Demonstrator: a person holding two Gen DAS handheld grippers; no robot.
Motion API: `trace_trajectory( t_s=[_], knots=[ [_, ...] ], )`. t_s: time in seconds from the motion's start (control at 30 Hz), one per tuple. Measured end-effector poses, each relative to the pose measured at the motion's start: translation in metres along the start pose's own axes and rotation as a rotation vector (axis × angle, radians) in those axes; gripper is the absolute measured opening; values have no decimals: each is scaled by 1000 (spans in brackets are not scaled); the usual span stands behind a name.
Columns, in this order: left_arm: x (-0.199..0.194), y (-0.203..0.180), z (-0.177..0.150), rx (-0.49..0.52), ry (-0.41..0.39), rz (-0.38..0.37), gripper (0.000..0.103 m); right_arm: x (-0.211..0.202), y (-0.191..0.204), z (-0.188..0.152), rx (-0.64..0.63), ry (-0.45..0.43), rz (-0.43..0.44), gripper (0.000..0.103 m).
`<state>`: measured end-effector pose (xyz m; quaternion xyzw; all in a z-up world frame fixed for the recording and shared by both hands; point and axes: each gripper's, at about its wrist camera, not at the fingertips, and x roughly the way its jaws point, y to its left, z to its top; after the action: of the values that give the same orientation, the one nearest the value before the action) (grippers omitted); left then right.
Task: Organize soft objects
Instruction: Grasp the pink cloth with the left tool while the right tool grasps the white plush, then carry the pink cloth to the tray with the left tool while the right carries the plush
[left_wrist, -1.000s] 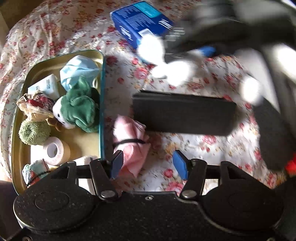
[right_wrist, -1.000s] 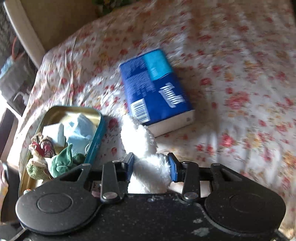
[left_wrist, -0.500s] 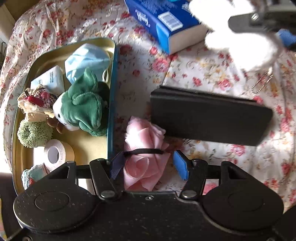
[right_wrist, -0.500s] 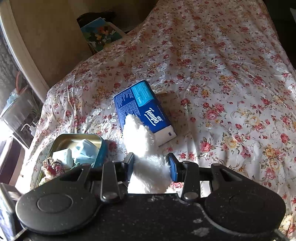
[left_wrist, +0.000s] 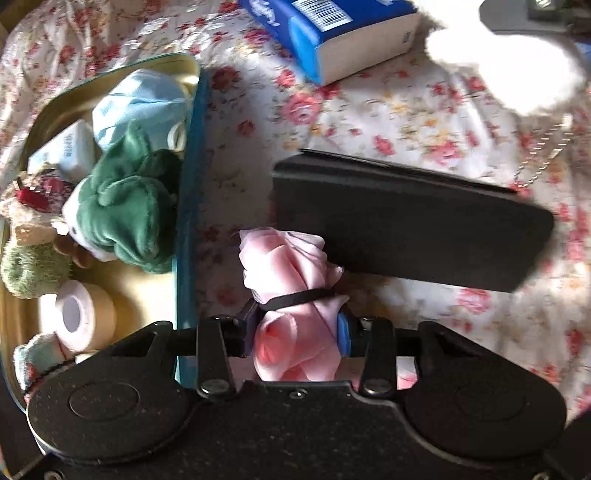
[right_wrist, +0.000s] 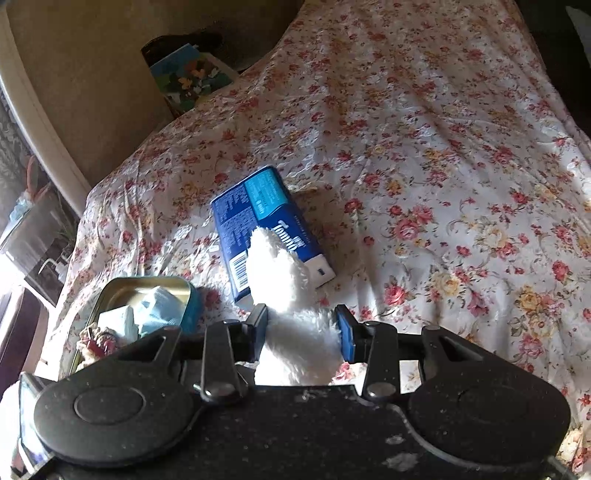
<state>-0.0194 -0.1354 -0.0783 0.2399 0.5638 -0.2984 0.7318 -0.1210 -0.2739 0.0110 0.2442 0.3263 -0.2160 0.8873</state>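
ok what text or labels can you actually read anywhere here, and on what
"Tempo", partly hidden by the white fluffy toy: white brand lettering on the blue rectangular tissue pack lying on the floral bedspread.
Barcode and fine print on the same pack: too small to read.
Blue print on the small white packet in the gold metal tin: blurred, unreadable.
Nothing else carries text.

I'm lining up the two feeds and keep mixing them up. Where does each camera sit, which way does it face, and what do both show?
Left wrist: on the left gripper, looking steeply down at the pink cloth its jaws have just closed on, beside the tin; only its own fingers show.
Right wrist: on the right gripper, slanting down across the bed, shut on a white plush.
Shared: tin, tissue pack, white plush.
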Motion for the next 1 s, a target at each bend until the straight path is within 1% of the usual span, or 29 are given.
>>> trace_trajectory(
  t_s=[0.1, 0.17, 0.23, 0.33, 0.4, 0.5, 0.67, 0.8, 1.0],
  knots=[
    [-9, -2, -9, 24, 12, -83, 39, -3, -4, 1, 13, -17, -10, 38],
    [-16, -7, -20, 67, 4, -118, 39, -4, -6, 2, 24, -22, -14, 38],
    [-25, -12, -33, 120, -23, -139, 39, -5, -7, 3, 32, -29, -14, 38],
    [-40, -18, -51, 214, -86, -158, 39, -7, -9, 4, 39, -42, -19, 38],
    [-49, -20, -56, 257, -118, -167, 39, -7, -10, 4, 47, -43, -20, 38],
    [-53, -21, -56, 284, -131, -181, 39, -6, -12, 4, 58, -40, -23, 38],
    [-56, -12, -53, 258, -125, -192, 39, 0, -14, 4, 71, -26, -29, 38],
    [-69, -2, -50, 224, -149, -186, 39, 4, -19, 4, 85, -18, -49, 38],
    [-91, 28, -35, 123, -191, -192, 39, 11, -26, 5, 116, 2, -83, 38]
  ],
)
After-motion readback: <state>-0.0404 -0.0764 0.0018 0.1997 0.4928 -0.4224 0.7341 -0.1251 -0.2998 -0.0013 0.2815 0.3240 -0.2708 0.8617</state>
